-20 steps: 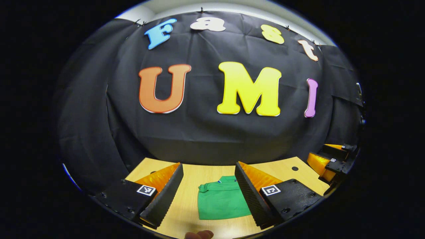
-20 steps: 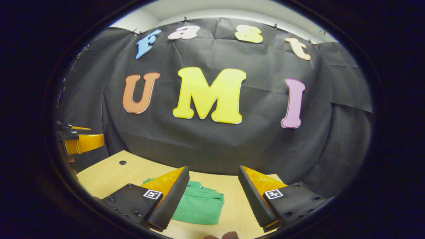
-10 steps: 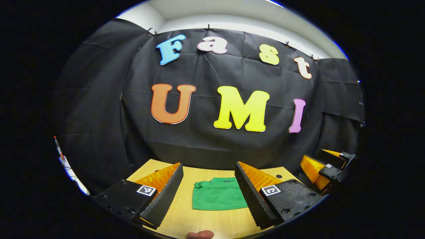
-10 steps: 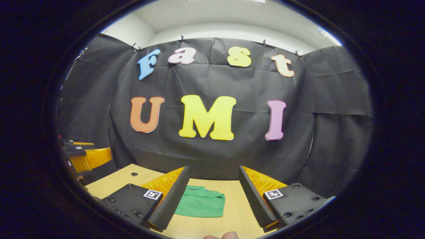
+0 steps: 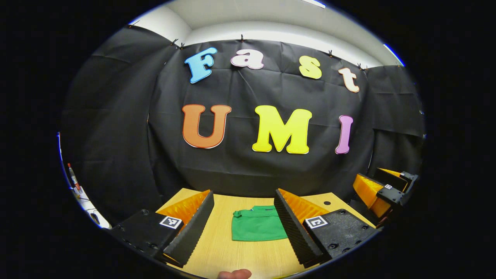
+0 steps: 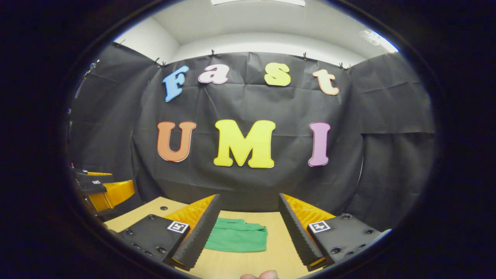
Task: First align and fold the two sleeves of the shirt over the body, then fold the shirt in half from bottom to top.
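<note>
On the wooden table (image 5: 217, 252) lies a green shirt (image 5: 257, 228) folded into a flat rectangle, both grippers gaping, empty

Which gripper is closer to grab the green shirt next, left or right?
Hard to call. The green shirt lies folded on the table, and both the left gripper and right gripper hang open above it, about equally placed.

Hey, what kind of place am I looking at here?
Likely a small recording booth, not a home: black cloth wall clipped up around a wooden table, with a folded green shirt lying on it between two open handheld grippers, left gripper and right gripper.
</note>
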{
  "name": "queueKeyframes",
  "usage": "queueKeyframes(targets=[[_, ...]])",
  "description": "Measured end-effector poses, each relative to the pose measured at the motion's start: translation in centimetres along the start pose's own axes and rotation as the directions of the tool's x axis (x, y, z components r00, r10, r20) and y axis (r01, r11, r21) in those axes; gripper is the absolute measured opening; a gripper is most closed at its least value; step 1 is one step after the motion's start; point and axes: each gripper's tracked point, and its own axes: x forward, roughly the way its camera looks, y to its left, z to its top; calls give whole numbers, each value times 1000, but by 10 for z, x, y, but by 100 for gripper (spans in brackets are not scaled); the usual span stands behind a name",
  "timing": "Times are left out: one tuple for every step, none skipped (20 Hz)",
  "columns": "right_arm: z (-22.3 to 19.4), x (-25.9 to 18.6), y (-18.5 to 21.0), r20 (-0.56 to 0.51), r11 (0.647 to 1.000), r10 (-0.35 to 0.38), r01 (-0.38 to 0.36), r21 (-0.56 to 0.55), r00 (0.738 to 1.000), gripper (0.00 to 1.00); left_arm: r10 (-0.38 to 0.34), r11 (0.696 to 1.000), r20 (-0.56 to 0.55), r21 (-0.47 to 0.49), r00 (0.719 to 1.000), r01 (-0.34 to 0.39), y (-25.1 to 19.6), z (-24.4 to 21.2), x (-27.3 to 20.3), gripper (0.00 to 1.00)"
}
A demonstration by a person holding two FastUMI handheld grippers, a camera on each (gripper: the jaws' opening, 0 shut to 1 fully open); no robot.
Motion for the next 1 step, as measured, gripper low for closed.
queueKeyframes(targets=[[-1,1,2,-3,1000,6,-6,-4,1000,96,0,1000,3,0,1000,0,0,1,0,99]])
